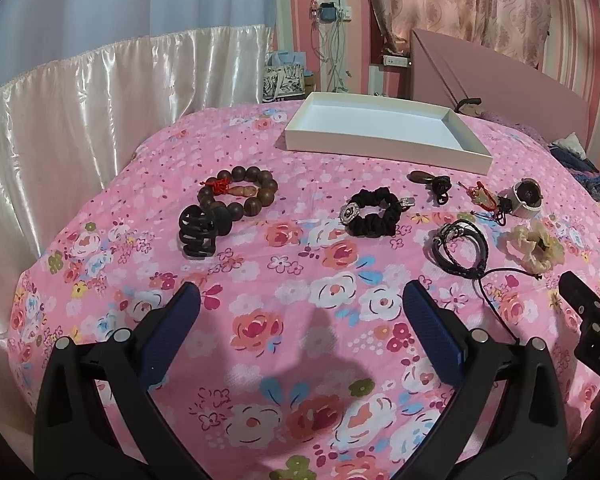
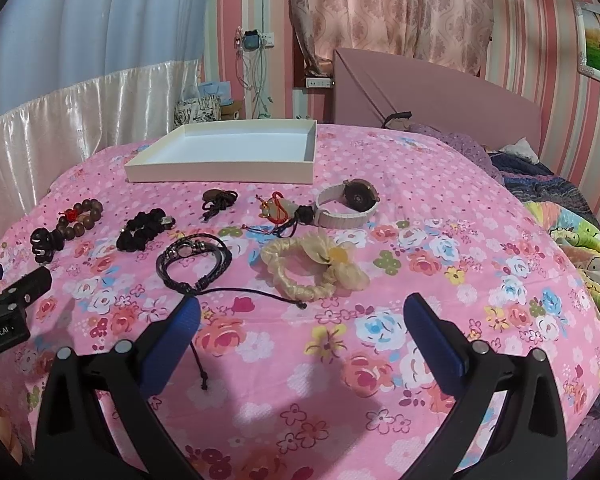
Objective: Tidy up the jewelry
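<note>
**Both tongs open above the bed, jewelry laid out, box empty**

My left tongs (image 1: 300,300): blue-padded fingers spread wide, nothing between them, hovering over the pink floral bedsheet (image 1: 300,360). My right tongs (image 2: 302,310): same, fingers apart, holding nothing. The left finger tip sits just above the loose tail of the black braided cord bracelet (image 2: 194,258); can't tell if it touches.

Near row, right wrist view: black cord bracelet left of centre, cream satin scrunchie with a bow (image 2: 314,268) just right of it, the bracelet's tail ending beside the scrunchie.

Next row out, left to right: black plastic claw hair clip (image 1: 198,232) touching the brown wooden bead bracelet with a red knot (image 1: 240,196); black scrunchie with a rhinestone charm (image 1: 374,212); small dark pendant on a black cord (image 2: 218,200); red-corded charm with a pale pendant (image 2: 278,210); watch with a white strap and dark round face (image 2: 348,202), lying on its side at the far right.

Far side: shallow white rectangular cardboard box (image 2: 220,172), open top, inside bare, well apart from all pieces.

Beyond: pink headboard (image 2: 420,88), patterned pink curtain (image 2: 380,8), white satin drape (image 1: 80,120) at left.
</note>
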`<state>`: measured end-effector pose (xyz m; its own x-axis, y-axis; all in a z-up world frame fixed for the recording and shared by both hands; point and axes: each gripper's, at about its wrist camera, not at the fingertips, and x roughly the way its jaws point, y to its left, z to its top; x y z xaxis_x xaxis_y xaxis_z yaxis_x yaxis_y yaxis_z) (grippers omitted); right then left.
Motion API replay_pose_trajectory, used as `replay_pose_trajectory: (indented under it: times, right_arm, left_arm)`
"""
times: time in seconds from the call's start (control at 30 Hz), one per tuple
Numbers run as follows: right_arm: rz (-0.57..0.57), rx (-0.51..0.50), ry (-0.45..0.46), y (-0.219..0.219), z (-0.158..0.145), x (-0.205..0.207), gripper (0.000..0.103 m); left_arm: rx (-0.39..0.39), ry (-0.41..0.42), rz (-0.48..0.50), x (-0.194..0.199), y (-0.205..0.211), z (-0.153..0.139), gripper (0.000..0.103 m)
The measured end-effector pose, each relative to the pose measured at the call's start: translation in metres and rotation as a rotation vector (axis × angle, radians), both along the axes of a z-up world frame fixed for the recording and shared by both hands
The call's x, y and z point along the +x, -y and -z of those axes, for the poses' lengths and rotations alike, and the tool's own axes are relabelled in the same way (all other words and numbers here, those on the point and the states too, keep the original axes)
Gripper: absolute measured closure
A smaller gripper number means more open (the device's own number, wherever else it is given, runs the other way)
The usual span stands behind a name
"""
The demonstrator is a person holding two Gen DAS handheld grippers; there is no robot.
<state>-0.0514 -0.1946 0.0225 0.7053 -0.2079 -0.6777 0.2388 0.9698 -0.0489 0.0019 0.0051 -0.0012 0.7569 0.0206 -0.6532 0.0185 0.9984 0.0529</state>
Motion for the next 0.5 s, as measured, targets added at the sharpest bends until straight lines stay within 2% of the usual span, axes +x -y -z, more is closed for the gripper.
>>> replay_pose_trajectory:
  times: [0.5]
  right_arm:
    - [0.001,0.006,-0.007,0.0001,0.0021,0.0017,0.002]
  left_arm:
    - [0.005,-0.004,0.0,0.0003,0.0003,0.0001,0.003]
